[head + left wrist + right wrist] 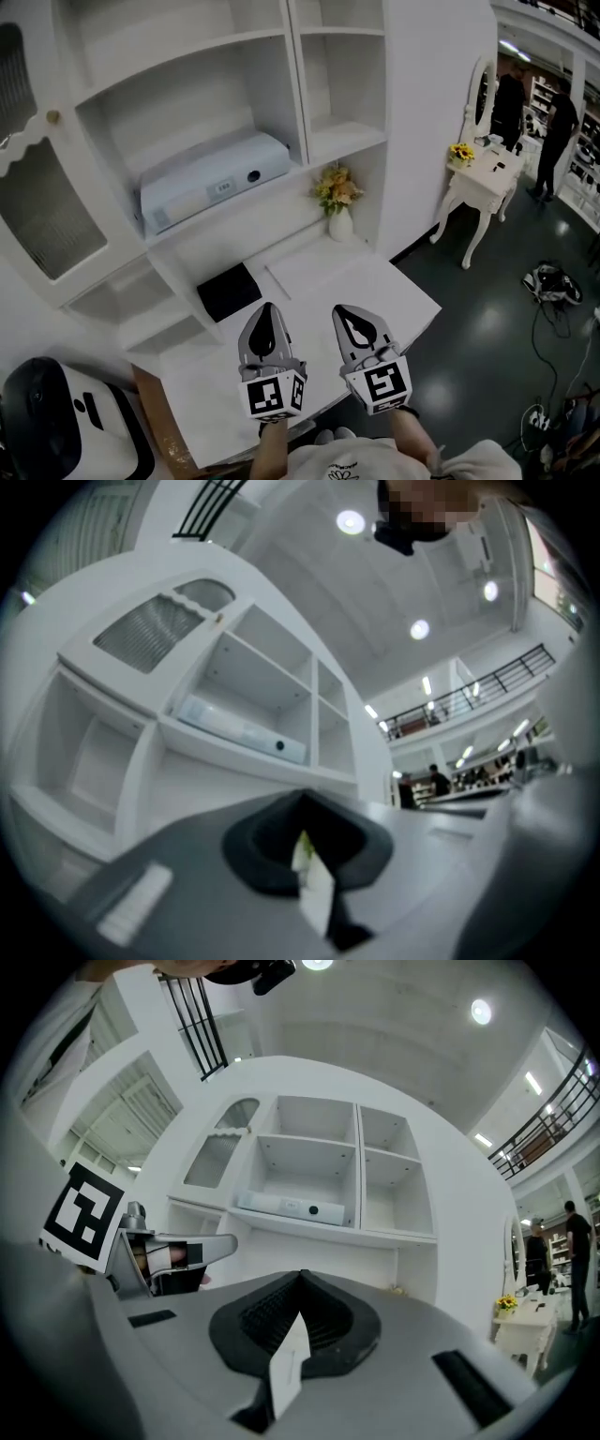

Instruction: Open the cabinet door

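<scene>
So the thing to be opened, the white-framed cabinet door with the ribbed glass panel and scalloped top [37,211], is found up and off to the left of both claws, at the far left end of the white shelf unit [309,84]. It looks shut, flush with the frame, though that's a judgement call. The door's long axis runs upright. Its small brass knob [53,117] is set on the right edge, just beside the open shelves, so a hinge on the left side is guessed, with a swing out toward the person.

Both claws are held low over the white worktop [375,281], well apart from the door. The left claw [265,337] is the nearer one to the knob; the right claw [361,330] is parked just beside it, further from the door.

In the left gripper view the left claw [300,841] is seen fully closed, pads pressed together, nothing between them. Same story in the right gripper view: the right claw [300,1321] is closed on itself and empty. A reach up-left is needed, and the pads will have to be parted before that knob can be pinched.
</scene>
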Tool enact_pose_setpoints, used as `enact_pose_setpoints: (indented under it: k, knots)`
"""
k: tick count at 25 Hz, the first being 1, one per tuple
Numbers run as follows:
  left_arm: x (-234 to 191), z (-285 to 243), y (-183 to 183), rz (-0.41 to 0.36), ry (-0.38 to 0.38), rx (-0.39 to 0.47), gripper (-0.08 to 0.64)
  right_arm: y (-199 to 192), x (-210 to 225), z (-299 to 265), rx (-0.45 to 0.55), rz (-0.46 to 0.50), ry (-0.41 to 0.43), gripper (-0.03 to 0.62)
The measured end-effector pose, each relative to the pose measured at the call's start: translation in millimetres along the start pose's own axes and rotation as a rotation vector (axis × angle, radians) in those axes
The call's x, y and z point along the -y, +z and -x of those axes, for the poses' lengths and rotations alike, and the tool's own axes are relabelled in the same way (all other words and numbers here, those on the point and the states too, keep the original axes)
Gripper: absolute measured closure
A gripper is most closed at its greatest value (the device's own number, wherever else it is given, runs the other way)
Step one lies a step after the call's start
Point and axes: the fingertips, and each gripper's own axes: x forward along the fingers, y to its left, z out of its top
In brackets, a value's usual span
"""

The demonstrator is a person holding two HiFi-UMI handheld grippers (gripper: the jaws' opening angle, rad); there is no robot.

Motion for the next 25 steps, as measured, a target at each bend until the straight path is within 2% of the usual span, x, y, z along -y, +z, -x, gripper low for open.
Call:
enact_pose_setpoints:
  k: [9, 18, 25]
  knots:
    - [-33, 10, 14, -0.087, 0.174, -0.003, 0.554, 22, -15, -32, 0.093, -0.036, 0.164, 0.592]
    - [-100, 69, 47, -0.187, 0.468, 0.013, 0.555, 48, -96, -74, 0.194, -0.097, 0.448, 0.592]
    - [-130, 124, 54, -0.232, 0.626, -0.002, 0.555, 46, -154, -77, 0.200, -0.109, 0.598, 0.592]
